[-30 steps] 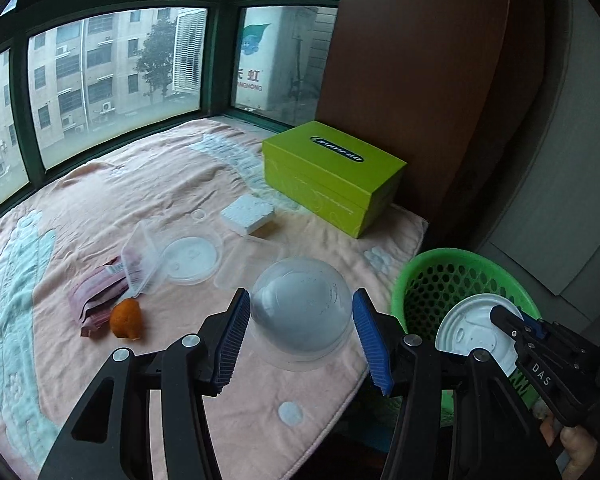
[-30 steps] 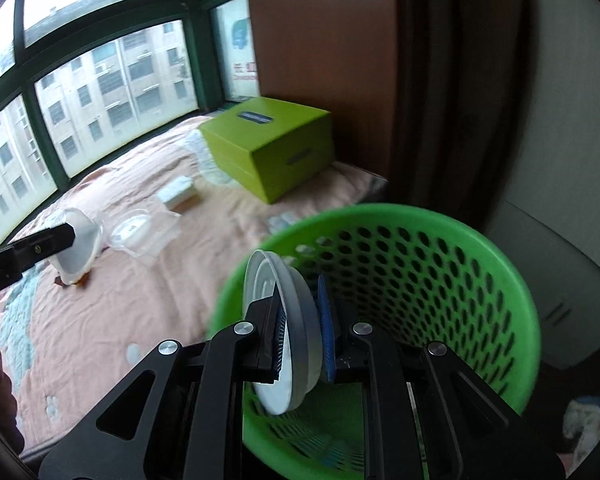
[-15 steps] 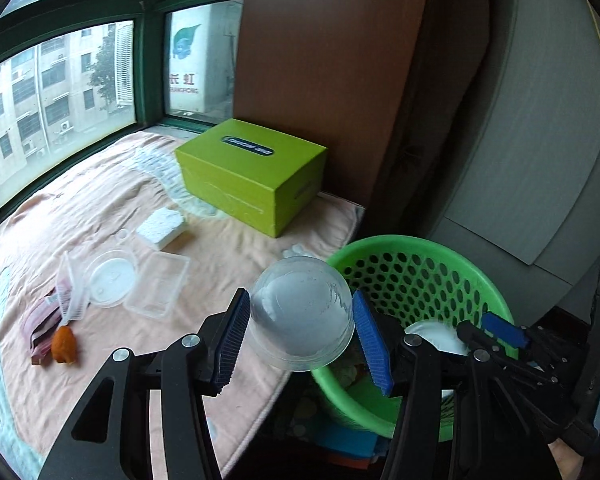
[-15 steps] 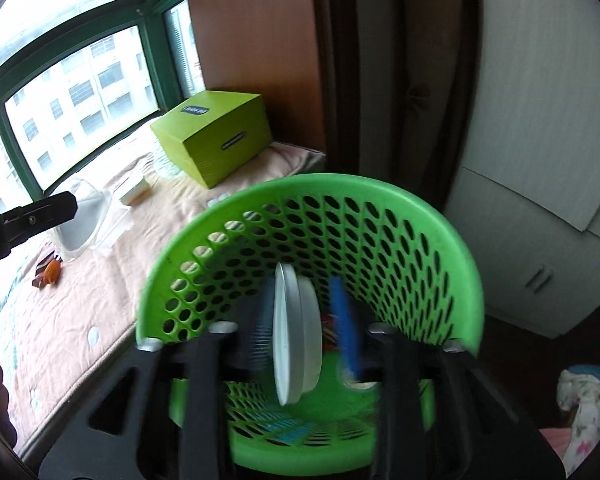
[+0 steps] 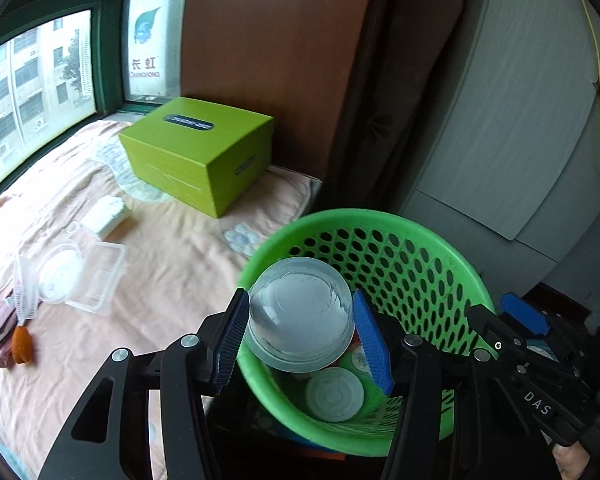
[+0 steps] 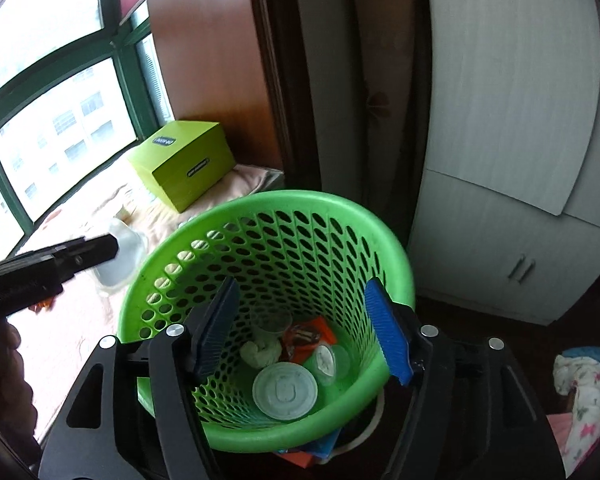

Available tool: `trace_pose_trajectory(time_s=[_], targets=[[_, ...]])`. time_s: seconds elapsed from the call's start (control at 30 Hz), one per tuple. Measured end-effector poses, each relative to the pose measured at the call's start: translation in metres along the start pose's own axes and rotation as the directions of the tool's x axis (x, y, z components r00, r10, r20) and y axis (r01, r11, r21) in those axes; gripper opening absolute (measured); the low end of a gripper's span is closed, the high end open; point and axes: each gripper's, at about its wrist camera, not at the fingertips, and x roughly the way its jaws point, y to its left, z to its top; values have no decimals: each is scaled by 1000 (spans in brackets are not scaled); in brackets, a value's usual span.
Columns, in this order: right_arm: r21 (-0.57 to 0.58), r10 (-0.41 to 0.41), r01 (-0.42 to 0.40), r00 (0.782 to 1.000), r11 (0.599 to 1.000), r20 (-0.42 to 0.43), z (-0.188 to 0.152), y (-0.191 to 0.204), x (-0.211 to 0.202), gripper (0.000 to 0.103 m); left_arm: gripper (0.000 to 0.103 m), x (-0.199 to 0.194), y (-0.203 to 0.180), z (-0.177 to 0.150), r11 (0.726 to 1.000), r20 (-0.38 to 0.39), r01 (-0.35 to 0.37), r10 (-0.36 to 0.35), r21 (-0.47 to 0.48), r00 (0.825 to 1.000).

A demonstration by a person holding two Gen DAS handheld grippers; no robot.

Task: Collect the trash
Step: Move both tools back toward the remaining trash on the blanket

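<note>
My left gripper [image 5: 300, 300] is shut on a clear, frosted plastic bowl [image 5: 300, 324] and holds it over the near left rim of the green perforated basket [image 5: 380, 220]. In the right wrist view the bowl [image 6: 124, 256] shows beside the basket's [image 6: 280, 200] left rim, with the left gripper [image 6: 100, 248] dark on it. My right gripper [image 6: 302, 286] hovers above the basket's mouth; its jaws are opening and nothing is between them. A white round lid [image 6: 285, 392] lies flat on the basket's bottom, also seen under the bowl as the lid [image 5: 334, 394].
An orange wrapper [image 6: 306, 336], a clear cup [image 6: 270, 320] and other scraps lie in the basket. On the pink blanket are a lime-green box [image 5: 196, 148], a white foam block [image 5: 106, 212], a clear tray with lid [image 5: 92, 276] and orange peel [image 5: 20, 344]. Grey cabinet [image 6: 500, 240] stands right.
The right gripper opened and the white lid dropped from it to the basket's bottom. The left gripper carried the bowl from over the blanket to over the basket.
</note>
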Motion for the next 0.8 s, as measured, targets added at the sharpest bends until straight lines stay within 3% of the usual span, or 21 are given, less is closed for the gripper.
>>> trace_pose_trajectory(time_s=[0.1,0.17,0.4,0.8], targets=[[10,4,-4,1000,1000,9,-1,-3,-3,69,54,3,-5,-1,1000,-4,12,-12,9,1000],[9,5,-5,1000,1000,9,-1,-3,-3,69,62,3,-8,-3,1000,-1,12,-12,13,1000],[-3,25,-25,1000,1000,6,-2,6,-4,71,63,-1,2,-4,1000,0,-10,10,-12,1000],[-87,134,-133,991,987,0,4,64,2,77,63,-38,77,-11,973,33,-184,190,-136,981]])
